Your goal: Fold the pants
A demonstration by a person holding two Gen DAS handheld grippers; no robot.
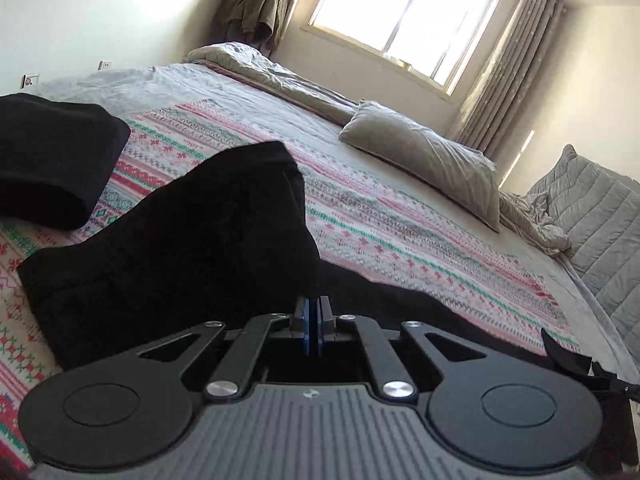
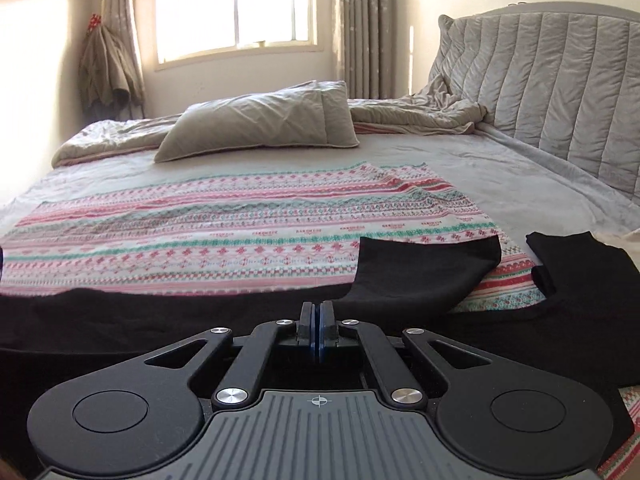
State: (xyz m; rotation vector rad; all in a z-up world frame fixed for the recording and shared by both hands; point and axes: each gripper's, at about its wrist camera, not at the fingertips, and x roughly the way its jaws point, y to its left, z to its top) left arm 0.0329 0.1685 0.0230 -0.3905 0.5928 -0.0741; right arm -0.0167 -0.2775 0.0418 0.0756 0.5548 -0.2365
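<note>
Open patterned sheet [image 2: 224,220] is found toward 12 o'clock; passage is blocked farther on by the pillow [image 2: 260,120].

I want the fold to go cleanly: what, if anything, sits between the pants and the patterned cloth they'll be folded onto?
Nothing visible. The patterned cloth beyond the black pants is bare; the pillow lies farther back.

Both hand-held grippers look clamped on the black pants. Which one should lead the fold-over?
Probably left. The left hand-held gripper already lifts a bunched section of the black pants off the patterned blanket. The right hand-held gripper sits low where fabric lies flat.
</note>
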